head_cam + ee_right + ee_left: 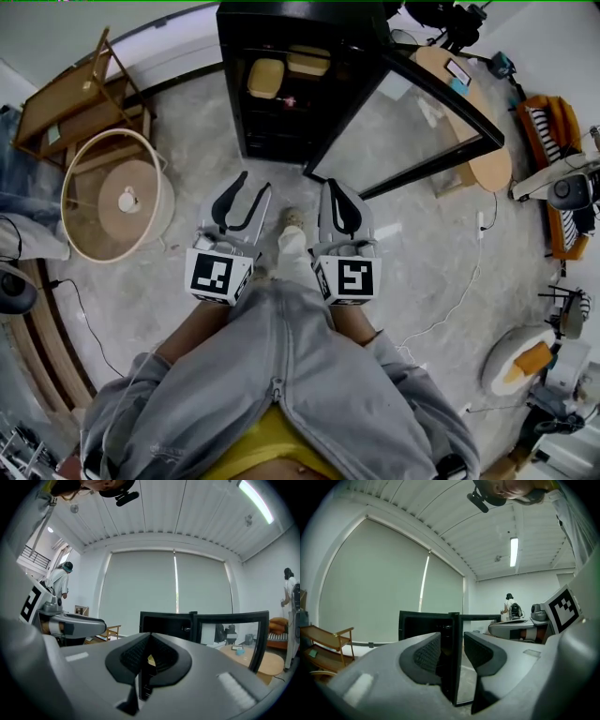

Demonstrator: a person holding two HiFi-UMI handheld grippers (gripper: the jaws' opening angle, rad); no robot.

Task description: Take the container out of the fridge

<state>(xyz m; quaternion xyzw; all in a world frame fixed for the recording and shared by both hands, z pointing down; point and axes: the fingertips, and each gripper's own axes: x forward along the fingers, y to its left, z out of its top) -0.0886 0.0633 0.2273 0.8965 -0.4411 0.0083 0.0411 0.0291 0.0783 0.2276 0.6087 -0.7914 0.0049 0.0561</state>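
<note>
The black fridge [281,84] stands ahead on the floor, and its glass door [412,122] is swung wide to the right. On its shelves lie a yellow container [265,78] and a second, flatter one [307,61]. Both grippers hover side by side short of the fridge and point at it. My left gripper [255,192] has its jaws a little apart with nothing between them; in the left gripper view [451,641] the fridge [424,623] shows through the gap. My right gripper [339,192] is shut and empty, its tips meeting [150,639] before the fridge [164,620].
A round wooden stand [117,197] and a wooden rack [70,108] are at the left. A round wooden table [469,112] stands behind the open door. White cables [450,309] trail on the floor at the right. A person [509,605] stands far back.
</note>
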